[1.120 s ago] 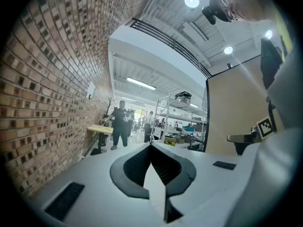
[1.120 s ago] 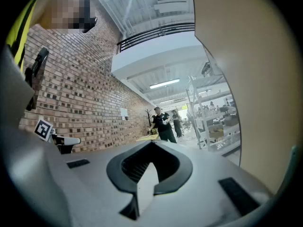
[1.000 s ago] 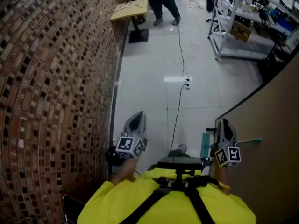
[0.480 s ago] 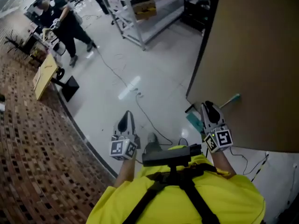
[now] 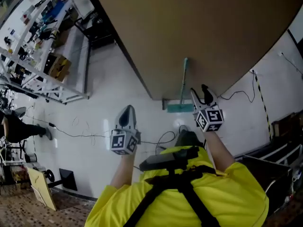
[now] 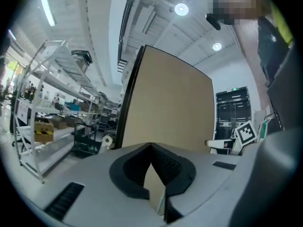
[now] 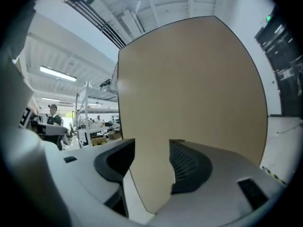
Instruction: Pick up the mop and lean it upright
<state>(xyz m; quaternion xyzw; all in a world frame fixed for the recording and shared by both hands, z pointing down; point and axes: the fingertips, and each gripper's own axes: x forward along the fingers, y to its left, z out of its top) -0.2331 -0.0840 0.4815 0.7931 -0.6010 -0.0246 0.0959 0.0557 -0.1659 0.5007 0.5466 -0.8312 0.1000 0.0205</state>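
Leaning against a tall tan panel (image 5: pixel 199 27), a teal mop (image 5: pixel 182 82) stands upright, free of both tools.

Filling the top of the head view, the panel meets the pale glossy floor (image 5: pixel 104 98) along a dark bottom edge. The mop has a thin teal handle that runs straight up the panel's face. Its flat, rectangular teal head (image 5: pixel 180 108) lies on the floor at the panel's foot. The right hand-held gripper (image 5: pixel 199 90) hovers just beside the mop head, its jaws apart and opening, with only the panel showing between them. The left hand-held gripper (image 5: pixel 127 109) hangs well apart over the floor, jaws together and empty.
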